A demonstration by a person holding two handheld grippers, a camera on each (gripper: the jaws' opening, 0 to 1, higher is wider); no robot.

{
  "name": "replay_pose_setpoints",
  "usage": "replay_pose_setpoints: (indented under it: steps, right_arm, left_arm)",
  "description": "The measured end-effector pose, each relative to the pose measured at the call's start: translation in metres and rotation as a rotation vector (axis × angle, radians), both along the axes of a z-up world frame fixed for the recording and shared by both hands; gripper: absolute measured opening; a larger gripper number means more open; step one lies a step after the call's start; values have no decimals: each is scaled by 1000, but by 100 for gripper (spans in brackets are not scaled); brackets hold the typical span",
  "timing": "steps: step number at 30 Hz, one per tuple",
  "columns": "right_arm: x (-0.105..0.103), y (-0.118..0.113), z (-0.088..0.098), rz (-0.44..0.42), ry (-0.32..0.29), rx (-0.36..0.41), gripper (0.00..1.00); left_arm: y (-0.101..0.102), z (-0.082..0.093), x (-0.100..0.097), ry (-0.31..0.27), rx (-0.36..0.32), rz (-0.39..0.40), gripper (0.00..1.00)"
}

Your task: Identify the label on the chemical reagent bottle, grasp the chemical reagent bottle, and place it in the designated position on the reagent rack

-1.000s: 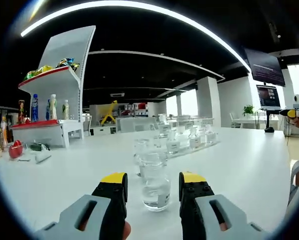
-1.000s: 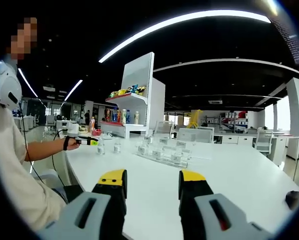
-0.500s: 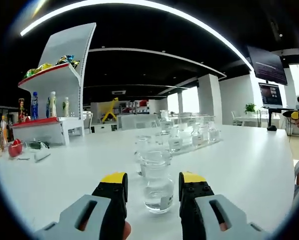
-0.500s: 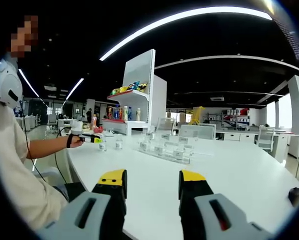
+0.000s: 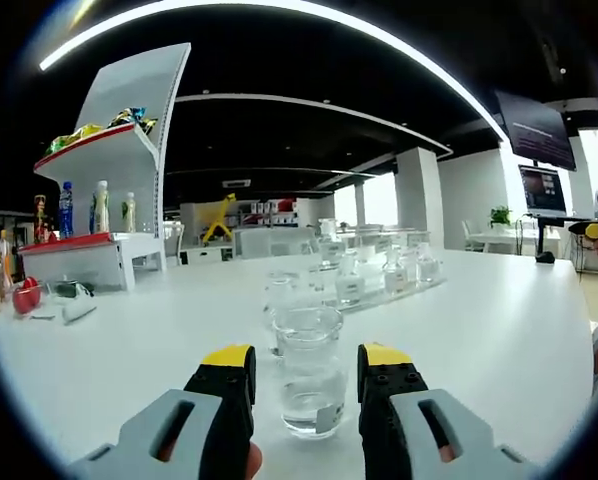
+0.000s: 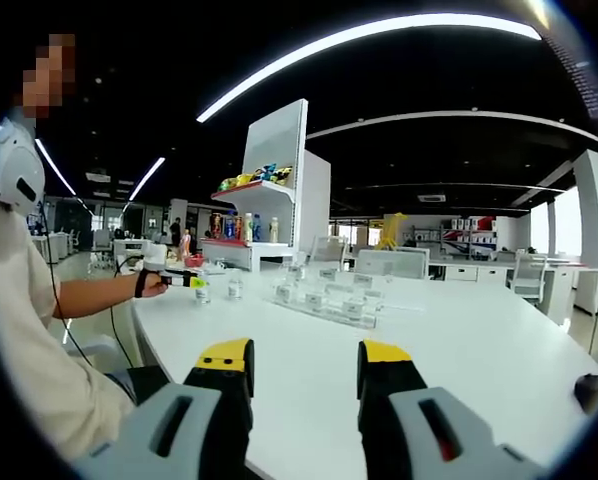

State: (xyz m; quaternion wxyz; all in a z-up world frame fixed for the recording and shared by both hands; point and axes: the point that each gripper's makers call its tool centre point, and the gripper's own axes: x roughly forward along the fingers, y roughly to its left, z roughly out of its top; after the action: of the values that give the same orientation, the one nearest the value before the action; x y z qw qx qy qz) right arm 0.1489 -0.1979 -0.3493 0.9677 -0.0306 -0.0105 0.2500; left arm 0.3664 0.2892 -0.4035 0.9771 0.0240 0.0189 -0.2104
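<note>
The reagent bottle (image 5: 311, 372), clear glass with a little clear liquid at its base and a small label low on its side, stands on the white surface (image 5: 479, 320) between the jaws of our left tool (image 5: 307, 368), which are spread wide and not touching it. At 12 o'clock beyond it we see a second bottle (image 5: 280, 296), then the reagent rack (image 5: 379, 278) with more bottles. Our right tool (image 6: 307, 365) gapes wide over bare surface. Since half a second ago, the near bottle looms larger and lower between our left jaws.
</note>
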Motion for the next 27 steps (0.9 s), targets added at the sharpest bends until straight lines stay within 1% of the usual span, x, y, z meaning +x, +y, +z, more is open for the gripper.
replay_pose_setpoints:
  steps: [9,12,15,20,24,27]
  right_arm:
    - [1,-1,1,-5,0,2,41]
    - [1,-3,0,-8,1,2,41]
    - [1,-4,0,-11,1,3,41]
    - [1,-5,1,-14,-1,4,41]
    - [0,-8,3,-17,-8,4,41]
    - [-1,-10,4,-22,-11,5,41]
  left_arm:
    - [-3,2,-1,-8,2,2,37]
    - [-3,1,-2,-10,14,8,36]
    - [-2,1,-2,-12,5,13,32]
    - [-4,3,-4,-16,-5,14,31]
    - [-9,5,-7,-25,-7,9,24]
    - [-10,6,-6,-31,-5,8,24]
